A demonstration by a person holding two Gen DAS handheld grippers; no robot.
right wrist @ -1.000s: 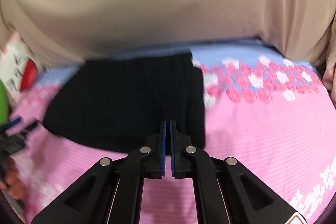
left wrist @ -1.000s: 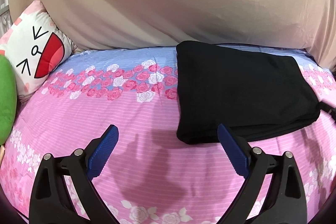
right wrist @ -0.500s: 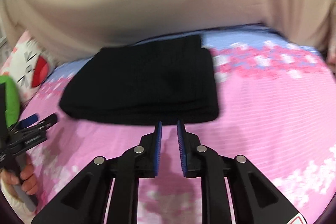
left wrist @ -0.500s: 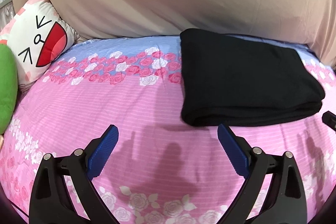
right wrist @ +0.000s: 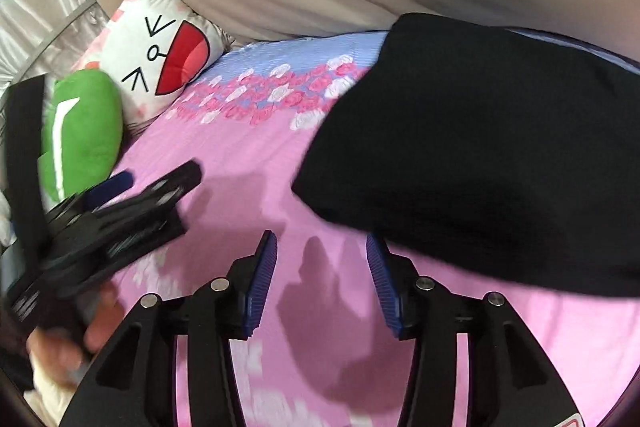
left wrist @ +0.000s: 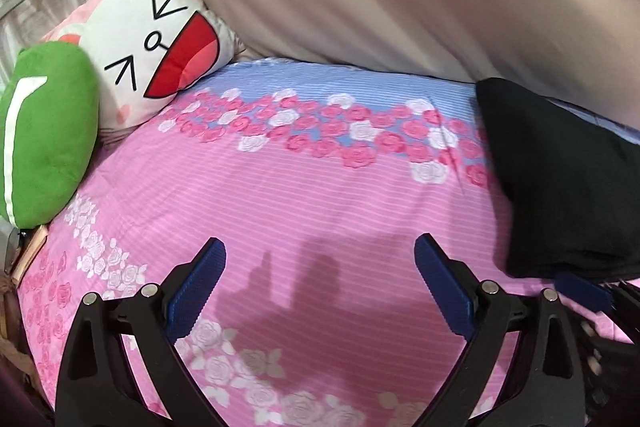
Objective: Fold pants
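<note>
Two pillows, one green (left wrist: 48, 135) and one white (left wrist: 160, 55), are seen at the left of the pink bed (left wrist: 300, 203). The left gripper (left wrist: 320, 287) is spread wide, with nothing between its blue pads. The right gripper (right wrist: 320, 283) has just been opening and holds nothing. The folded black pants (right wrist: 480, 155) are laid flat just past its right pad, untouched.

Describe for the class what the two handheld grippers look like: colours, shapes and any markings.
Each gripper, left gripper and right gripper, has two black plastic fingers built as open triangular frames, joined by silver round rivets. The inner faces carry ribbed blue pads. A small red-outlined label corner shows at the right gripper's lower edge. No cables are visible.
</note>
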